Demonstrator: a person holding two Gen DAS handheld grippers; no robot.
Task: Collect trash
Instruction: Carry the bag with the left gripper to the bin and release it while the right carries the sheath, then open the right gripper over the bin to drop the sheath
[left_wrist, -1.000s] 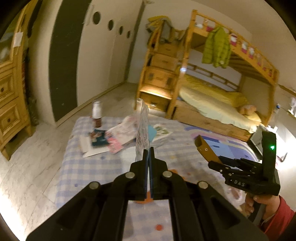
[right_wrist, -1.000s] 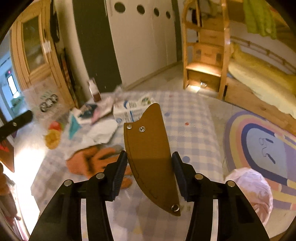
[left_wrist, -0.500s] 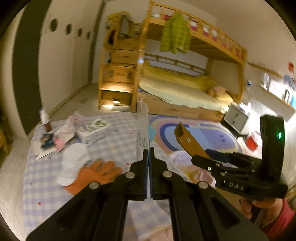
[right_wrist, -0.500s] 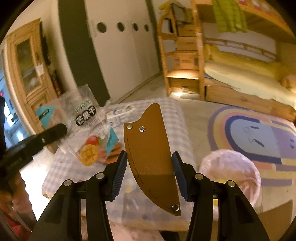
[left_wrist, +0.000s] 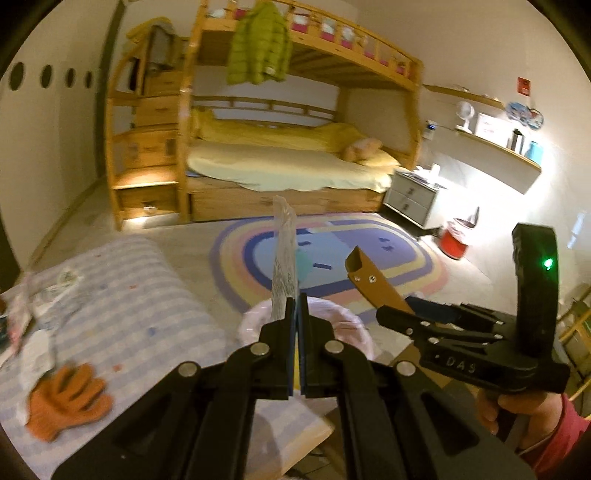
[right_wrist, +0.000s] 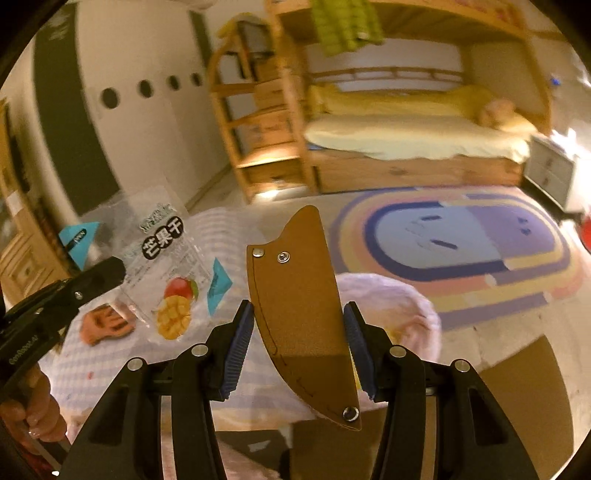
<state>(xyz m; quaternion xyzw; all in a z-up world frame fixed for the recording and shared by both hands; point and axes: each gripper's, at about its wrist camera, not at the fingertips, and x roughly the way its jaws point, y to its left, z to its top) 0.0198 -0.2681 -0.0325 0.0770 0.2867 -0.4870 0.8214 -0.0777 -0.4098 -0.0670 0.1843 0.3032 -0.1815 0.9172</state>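
Observation:
My left gripper (left_wrist: 296, 306) is shut on a clear dried-mango snack bag (left_wrist: 284, 258), held upright and edge-on; in the right wrist view the bag (right_wrist: 166, 273) shows its printed face, pinched by the left gripper (right_wrist: 110, 271). My right gripper (right_wrist: 299, 332) is shut on a brown knife sheath (right_wrist: 306, 302), which also shows in the left wrist view (left_wrist: 373, 280). A bin lined with a pink bag (left_wrist: 343, 321) stands just beyond the table's edge, below both grippers; it also shows in the right wrist view (right_wrist: 391, 302).
A table with a checked cloth (left_wrist: 140, 310) carries an orange glove (left_wrist: 62, 402) and papers (left_wrist: 33, 295) at the left. Beyond lie a rainbow rug (left_wrist: 332, 251), a wooden bunk bed (left_wrist: 288, 155), a nightstand (left_wrist: 413, 195) and a red bin (left_wrist: 454, 240).
Both grippers have swung right, away from the table's litter, carrying the snack bag and the sheath toward the pink-lined bin. The bin now sits close under the fingertips.

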